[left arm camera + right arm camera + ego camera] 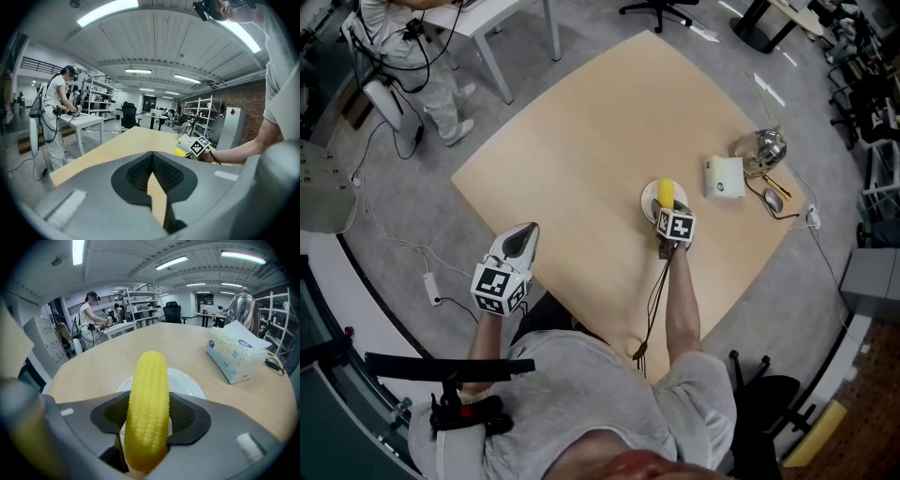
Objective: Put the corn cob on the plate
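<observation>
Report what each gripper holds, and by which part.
Right gripper clamps the corn cob across its near half, far end out over the plate. Left gripper holds nothing, jaws together.

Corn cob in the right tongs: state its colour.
The corn cob is bright yellow; the right gripper view shows it best.

Head camera looks down; tool cameras probably share corn cob [146, 404].
</observation>
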`<state>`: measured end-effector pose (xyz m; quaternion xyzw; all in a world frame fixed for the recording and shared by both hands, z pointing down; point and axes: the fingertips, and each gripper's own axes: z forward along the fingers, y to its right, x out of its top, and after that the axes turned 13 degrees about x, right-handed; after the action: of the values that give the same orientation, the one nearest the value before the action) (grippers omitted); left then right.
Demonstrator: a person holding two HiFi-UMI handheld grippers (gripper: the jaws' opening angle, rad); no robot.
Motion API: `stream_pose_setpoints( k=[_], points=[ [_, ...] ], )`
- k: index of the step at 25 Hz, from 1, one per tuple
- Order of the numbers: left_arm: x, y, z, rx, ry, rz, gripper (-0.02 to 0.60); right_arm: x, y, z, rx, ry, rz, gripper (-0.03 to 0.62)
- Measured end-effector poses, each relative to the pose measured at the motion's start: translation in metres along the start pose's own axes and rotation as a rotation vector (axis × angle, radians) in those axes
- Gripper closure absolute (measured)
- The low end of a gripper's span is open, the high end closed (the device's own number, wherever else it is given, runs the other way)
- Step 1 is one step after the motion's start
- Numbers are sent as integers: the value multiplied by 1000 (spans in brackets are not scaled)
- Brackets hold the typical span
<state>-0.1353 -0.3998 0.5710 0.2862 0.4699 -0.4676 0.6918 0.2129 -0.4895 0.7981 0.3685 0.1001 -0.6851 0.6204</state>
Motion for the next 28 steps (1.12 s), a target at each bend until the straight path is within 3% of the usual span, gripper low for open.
stream_pose_setpoints(
  k=[15,28],
  points=[
    [1,-1,0,-2,9,-1,561,-4,-1,8,-18,-68,-28,341],
    [1,-3,1,6,22,-7,561,-1,5,10,-19,-51,17,341]
  ],
)
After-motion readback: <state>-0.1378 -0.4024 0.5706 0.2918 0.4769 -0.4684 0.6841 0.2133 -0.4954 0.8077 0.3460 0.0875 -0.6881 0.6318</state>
